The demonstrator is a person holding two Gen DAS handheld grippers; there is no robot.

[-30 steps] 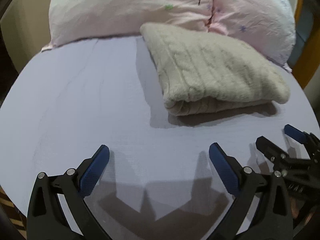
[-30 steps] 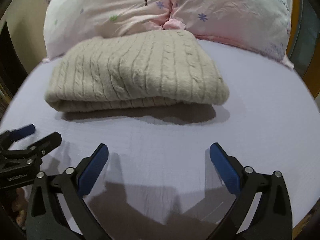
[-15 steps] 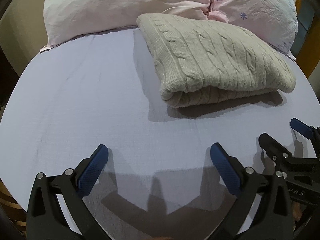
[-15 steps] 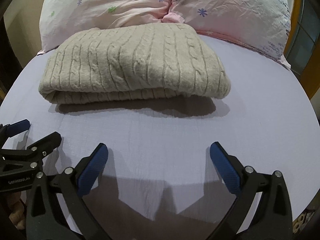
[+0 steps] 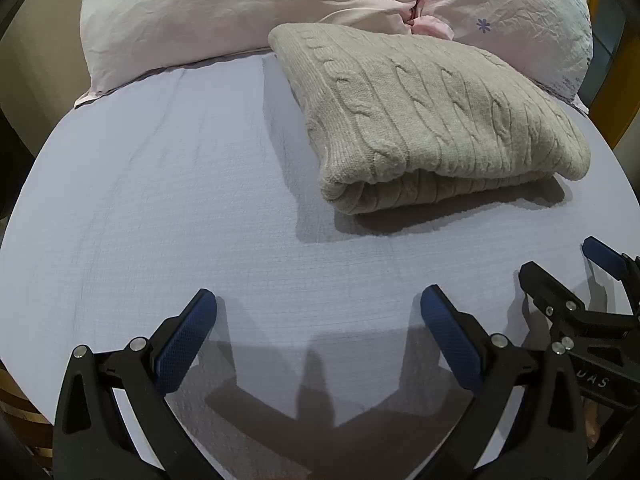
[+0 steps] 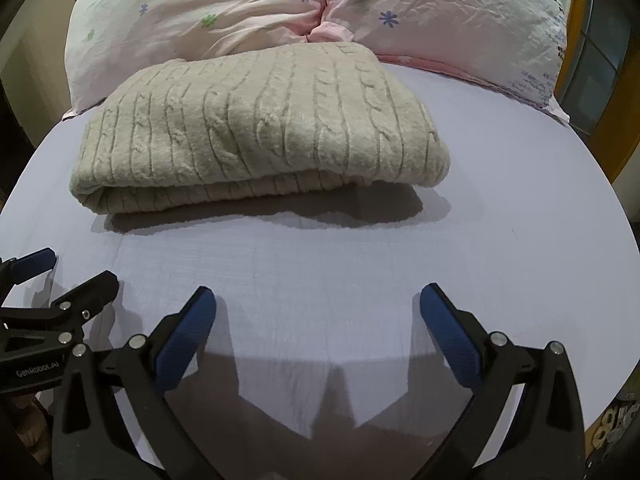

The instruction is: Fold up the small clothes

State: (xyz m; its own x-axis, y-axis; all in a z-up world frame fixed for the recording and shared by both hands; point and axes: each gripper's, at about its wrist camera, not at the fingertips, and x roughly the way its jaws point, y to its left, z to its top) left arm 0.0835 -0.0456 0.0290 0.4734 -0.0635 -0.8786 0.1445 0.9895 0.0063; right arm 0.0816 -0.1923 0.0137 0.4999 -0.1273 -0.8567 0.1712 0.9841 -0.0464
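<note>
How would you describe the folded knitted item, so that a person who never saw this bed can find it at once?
Start from the two pink flowered pillows at the far end of the lavender sheet. Directly in front of them, touching them, lies the beige cable-knit sweater, folded into a thick rectangle. It is the only knitted thing here, with raised rope-like ridges, while the pillows are smooth and printed.
</note>
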